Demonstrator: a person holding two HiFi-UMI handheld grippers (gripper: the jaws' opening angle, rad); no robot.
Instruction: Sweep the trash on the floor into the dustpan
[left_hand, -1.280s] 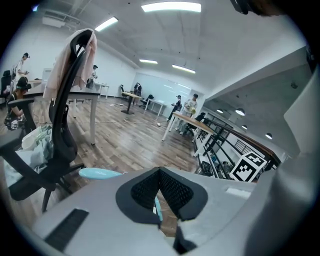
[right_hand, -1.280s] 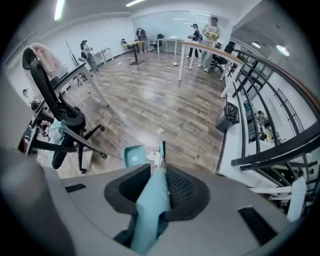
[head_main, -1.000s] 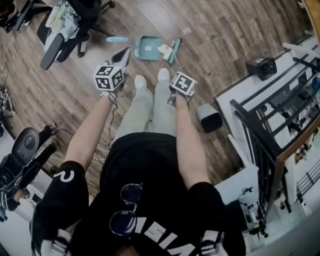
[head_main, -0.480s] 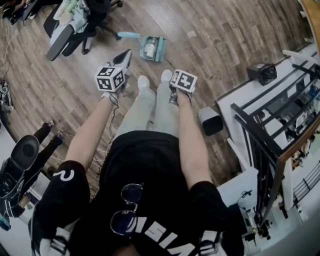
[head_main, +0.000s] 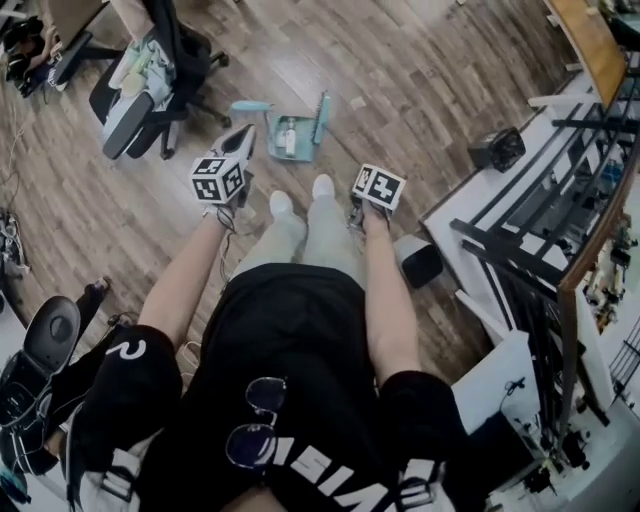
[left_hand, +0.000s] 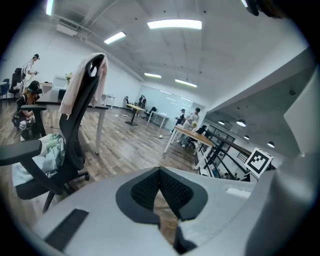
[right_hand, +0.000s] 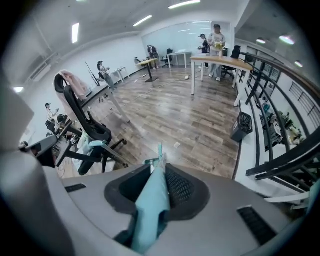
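Observation:
A teal dustpan lies on the wood floor ahead of my feet, handle to the left, with a white piece of trash inside it. The teal brush head rests against its right side. My right gripper is shut on the broom's teal handle, which runs out between the pads. A small white scrap lies on the floor right of the brush. My left gripper hangs left of the dustpan, jaws shut with nothing between them.
A black office chair draped with cloth stands at the left. A dark bin sits near my right foot. A black box and a black railing on a white platform are at the right. Another chair is at lower left.
The white trash that lay at the dustpan's mouth beside the brush is now inside the pan. The brush has drawn up against the pan's right side. My head view has shifted.

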